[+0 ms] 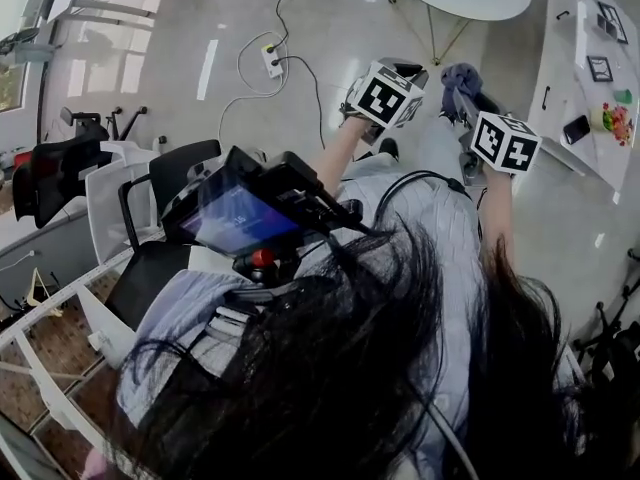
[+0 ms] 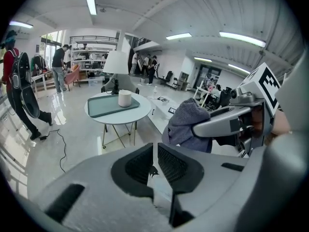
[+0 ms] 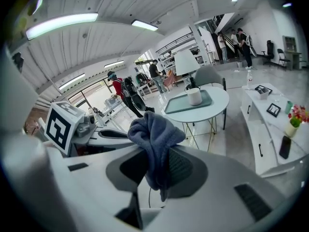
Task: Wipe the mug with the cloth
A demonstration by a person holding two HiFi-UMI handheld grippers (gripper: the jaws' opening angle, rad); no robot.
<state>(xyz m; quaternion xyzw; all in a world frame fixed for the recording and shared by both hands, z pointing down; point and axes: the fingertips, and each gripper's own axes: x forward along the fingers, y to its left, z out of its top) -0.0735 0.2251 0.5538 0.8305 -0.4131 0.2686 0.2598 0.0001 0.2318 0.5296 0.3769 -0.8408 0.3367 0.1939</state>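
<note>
The left tongs [image 2: 155, 151] are held up in the air, nearly closed with only a thin slit left. Nothing is gripped, probably so they are free for the mug [image 3: 194, 96]. The cloth [image 3: 154, 129] is pinched in the right tongs [image 3: 157, 166], ready for wiping. The mug is seen well apart, on a tray [image 3: 176, 105] near the middle of the round table [image 3: 217, 103].

Open glossy floor [image 1: 345, 18] leads to the round table [image 3: 220, 105], whose tray [image 3: 178, 105] leaves room all round the mug [image 3: 194, 96]. A low white cabinet [image 3: 266, 125] stands close at the table's right. A power strip [image 1: 272, 61] lies on the floor to the left.
</note>
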